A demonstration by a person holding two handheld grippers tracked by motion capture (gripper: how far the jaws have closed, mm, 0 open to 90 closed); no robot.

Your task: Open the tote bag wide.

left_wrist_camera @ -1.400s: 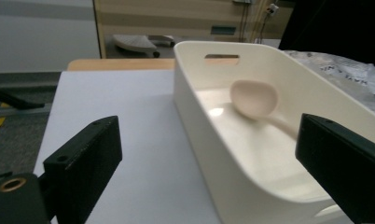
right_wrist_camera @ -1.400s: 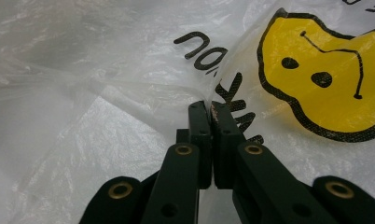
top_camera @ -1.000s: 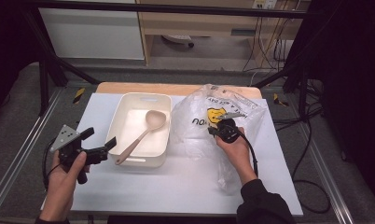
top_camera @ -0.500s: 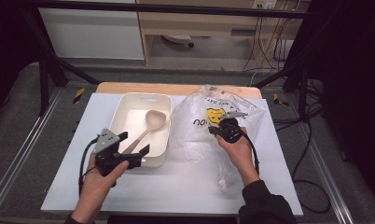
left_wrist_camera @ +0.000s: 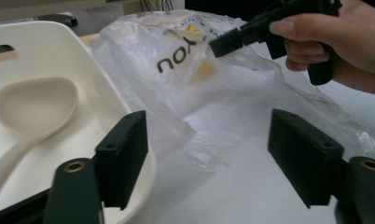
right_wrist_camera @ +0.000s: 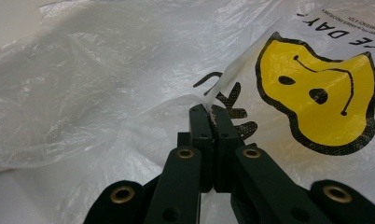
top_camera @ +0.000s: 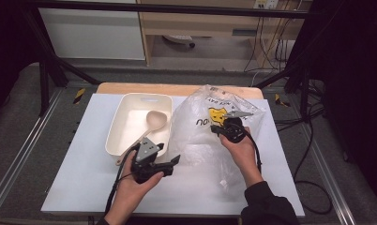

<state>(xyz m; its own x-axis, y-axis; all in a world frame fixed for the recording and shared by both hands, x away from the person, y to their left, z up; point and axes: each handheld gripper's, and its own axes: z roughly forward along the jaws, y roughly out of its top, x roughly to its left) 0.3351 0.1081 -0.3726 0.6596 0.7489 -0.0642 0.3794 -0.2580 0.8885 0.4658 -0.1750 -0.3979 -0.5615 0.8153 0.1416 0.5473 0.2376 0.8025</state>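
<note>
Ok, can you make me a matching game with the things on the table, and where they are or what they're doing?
Things:
1. beige wooden spoon
2. clear plastic bag with a yellow smiley face
3. left gripper
4. cream rectangular plastic tub

States:
A. open, beside the tub's near corner
B. pinched by the right gripper
C. holds the spoon
D. lying in the tub

Pairs: 1-D, 2-B, 3-A, 4-C

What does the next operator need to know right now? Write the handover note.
Right gripper: shut on a fold of the bag, holding it up.
Left gripper: open, jaws just been closing, nothing pinched; it sits by the tray corner, aimed at the bag's near edge.
Spoon: lying in the tray, untouched.
Done: bag gripped on one side.
Left: probably grip the other side, open the bag, then bag the spoon.
</note>
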